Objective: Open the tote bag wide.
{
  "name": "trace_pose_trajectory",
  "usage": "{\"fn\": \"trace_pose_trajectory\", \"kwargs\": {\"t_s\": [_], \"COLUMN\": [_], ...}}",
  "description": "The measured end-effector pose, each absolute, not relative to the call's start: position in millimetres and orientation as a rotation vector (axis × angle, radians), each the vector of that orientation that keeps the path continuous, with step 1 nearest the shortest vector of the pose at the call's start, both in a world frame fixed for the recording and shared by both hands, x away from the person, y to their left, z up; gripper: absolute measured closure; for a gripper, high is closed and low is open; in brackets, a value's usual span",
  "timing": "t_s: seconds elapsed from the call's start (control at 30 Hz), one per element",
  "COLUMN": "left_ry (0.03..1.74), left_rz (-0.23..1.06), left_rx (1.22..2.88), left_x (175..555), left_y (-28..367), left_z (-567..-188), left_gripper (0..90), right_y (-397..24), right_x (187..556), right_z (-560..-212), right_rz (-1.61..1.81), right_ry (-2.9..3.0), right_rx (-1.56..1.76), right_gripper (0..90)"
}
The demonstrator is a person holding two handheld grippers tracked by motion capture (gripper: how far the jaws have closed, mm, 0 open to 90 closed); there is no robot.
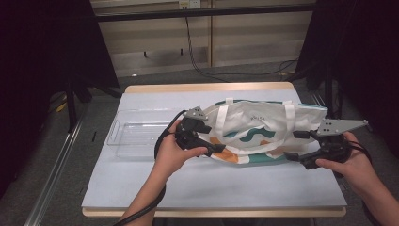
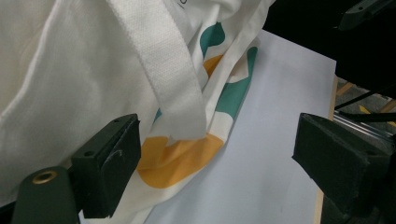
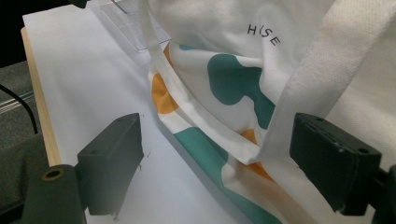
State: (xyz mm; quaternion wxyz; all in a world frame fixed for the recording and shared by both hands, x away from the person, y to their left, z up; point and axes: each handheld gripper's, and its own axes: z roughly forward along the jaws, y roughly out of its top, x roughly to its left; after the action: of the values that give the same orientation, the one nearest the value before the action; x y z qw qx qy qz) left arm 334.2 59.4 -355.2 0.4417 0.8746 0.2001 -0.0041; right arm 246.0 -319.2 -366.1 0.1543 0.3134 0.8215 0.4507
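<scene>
A pale worktop [image 1: 141,179] carries a white tote bag [image 1: 263,125] with teal and orange patches, lying flat from the centre toward 3 o'clock. A clear plastic tray [image 1: 136,136] sits at 9 o'clock, just beside the bag. The left claw [image 1: 214,149] is at the bag's 8 o'clock corner, jaws spread around the hem and a white strap [image 2: 163,70], not pinching. The right claw [image 1: 294,157] is at the bag's 5 o'clock edge, jaws spread, cloth between them.
</scene>
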Motion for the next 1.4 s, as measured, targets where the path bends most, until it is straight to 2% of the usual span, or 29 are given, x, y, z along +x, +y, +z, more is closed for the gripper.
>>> {"fn": "trace_pose_trajectory", "kwargs": {"t_s": [0.7,1.4], "left_ry": [0.455,0.455], "left_rz": [0.058,0.120], "left_rx": [2.170,2.198], "left_x": [341,372], "left_y": [56,42], "left_z": [-326,-313], "left_gripper": [14.2,10.0], "right_y": [-325,-321], "right_x": [251,254], "right_z": [-361,-363], "right_rz": [1.295,1.312], "right_ry": [2.351,2.366], "right_rx": [0.912,0.908], "right_gripper": [16.8,16.8]}}
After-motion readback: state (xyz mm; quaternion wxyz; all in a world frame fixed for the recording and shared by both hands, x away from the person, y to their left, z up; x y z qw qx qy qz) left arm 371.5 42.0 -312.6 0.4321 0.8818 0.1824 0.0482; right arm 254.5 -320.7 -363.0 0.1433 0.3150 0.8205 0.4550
